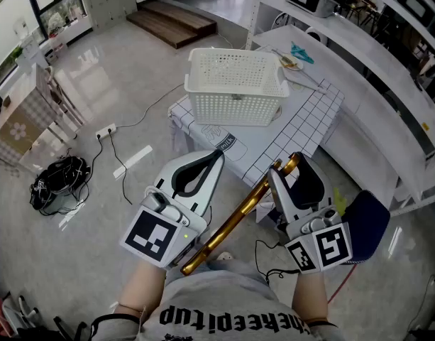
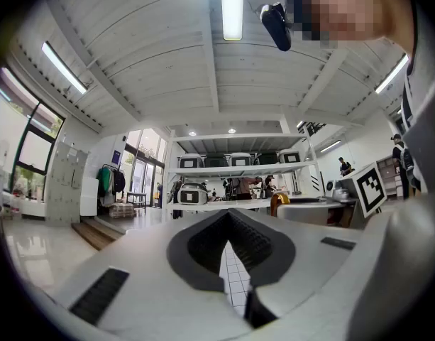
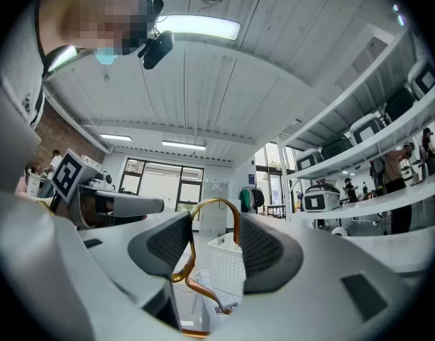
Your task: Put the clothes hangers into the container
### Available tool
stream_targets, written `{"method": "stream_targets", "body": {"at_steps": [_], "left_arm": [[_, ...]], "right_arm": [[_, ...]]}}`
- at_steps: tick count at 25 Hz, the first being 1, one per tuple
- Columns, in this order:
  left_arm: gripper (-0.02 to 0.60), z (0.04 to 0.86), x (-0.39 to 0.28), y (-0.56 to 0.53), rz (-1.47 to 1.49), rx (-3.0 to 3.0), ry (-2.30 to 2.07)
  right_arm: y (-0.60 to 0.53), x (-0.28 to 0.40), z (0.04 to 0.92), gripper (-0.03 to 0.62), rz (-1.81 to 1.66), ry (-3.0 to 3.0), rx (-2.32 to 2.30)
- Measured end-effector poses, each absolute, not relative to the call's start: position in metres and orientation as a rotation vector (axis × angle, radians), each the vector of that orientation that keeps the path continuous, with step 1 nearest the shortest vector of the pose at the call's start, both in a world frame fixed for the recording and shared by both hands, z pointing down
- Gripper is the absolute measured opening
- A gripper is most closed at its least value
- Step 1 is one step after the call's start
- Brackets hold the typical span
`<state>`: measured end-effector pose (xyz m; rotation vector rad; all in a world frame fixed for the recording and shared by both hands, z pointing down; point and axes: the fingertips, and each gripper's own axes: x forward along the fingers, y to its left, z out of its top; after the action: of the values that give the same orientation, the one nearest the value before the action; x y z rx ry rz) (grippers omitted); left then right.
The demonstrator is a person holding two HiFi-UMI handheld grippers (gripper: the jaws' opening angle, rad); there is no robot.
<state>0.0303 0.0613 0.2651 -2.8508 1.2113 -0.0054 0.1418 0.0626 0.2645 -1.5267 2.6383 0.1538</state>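
The shiny gold clothes hanger [image 1: 238, 215] hung in the air on the near side of the white lattice basket [image 1: 235, 109], not in it. The right gripper [image 1: 288, 168] pinched its curved hook, jaws wide. The left gripper [image 1: 218, 153] was pressed together, holding nothing.

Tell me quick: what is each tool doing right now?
Left tool: closed, nothing in it.
Right tool: gripping the gold hanger by its hook.
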Motion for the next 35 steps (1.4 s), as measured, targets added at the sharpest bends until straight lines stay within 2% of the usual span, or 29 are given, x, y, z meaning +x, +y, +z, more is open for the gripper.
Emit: {"method": "stream_targets", "body": {"at_steps": [20,35], "left_arm": [[0.014,0.27,0.016,0.085,0.017,-2.841,1.256],[0.014,0.258,-0.025,0.029,0.035,-2.834,1.248]], "right_arm": [[0.081,0.137,0.27,0.247,0.129,2.641,-1.533],[0.021,0.142,0.254,0.247,0.145,2.495,-1.716]]}}
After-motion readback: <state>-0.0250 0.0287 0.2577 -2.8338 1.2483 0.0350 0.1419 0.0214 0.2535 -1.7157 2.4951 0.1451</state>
